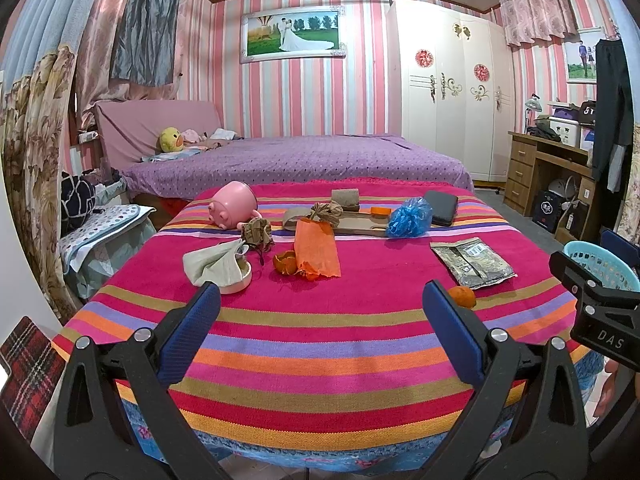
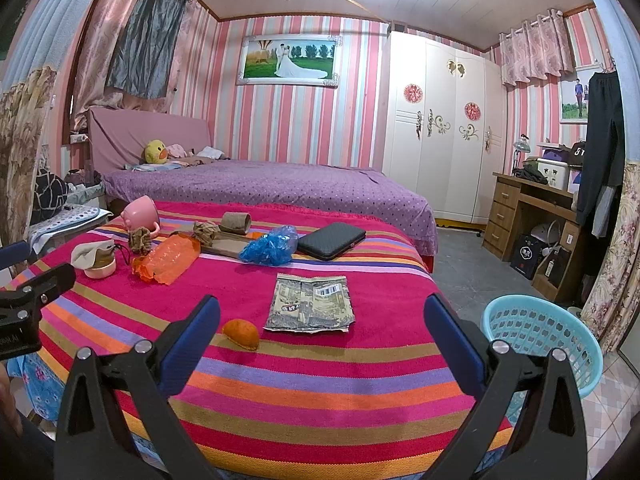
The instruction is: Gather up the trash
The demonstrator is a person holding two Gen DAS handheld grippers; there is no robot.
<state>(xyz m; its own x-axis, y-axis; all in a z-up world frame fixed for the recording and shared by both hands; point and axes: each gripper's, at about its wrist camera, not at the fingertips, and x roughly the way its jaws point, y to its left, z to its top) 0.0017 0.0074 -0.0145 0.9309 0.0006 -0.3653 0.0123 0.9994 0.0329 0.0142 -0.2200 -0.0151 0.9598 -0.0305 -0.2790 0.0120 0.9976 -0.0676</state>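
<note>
Both claws hover open and empty over the near edge of the tabletop [image 2: 320,400], which wears a coarse woven cloth in bright stripes. The nearest piece of trash is a piece of orange peel [image 2: 241,333], a small, rounded, dimpled scrap lying just ahead of the right claw [image 2: 322,336] and toward its left finger. In the left wrist view the same peel [image 1: 463,296] sits partly hidden behind the right finger of the left claw [image 1: 320,320]. By my judgement the right claw is the better placed, since the light blue plastic basket [image 2: 540,344], a lattice-walled bin, stands just off the tabletop's edge on that side.

Beyond the peel lies a flat, crinkled foil snack wrapper [image 2: 310,302], its long axis running away from the right claw. Further off and to the left lie a limp orange plastic bag [image 2: 168,258], a second peel scrap [image 1: 285,262], a bunched blue plastic bag [image 2: 272,249] and crumpled brown paper [image 2: 140,239]. These are thin, soft things that would likely crush under a pinch. A black case [image 2: 332,240] and a tipped pink pig cup [image 1: 232,204] look like keepers.
</note>
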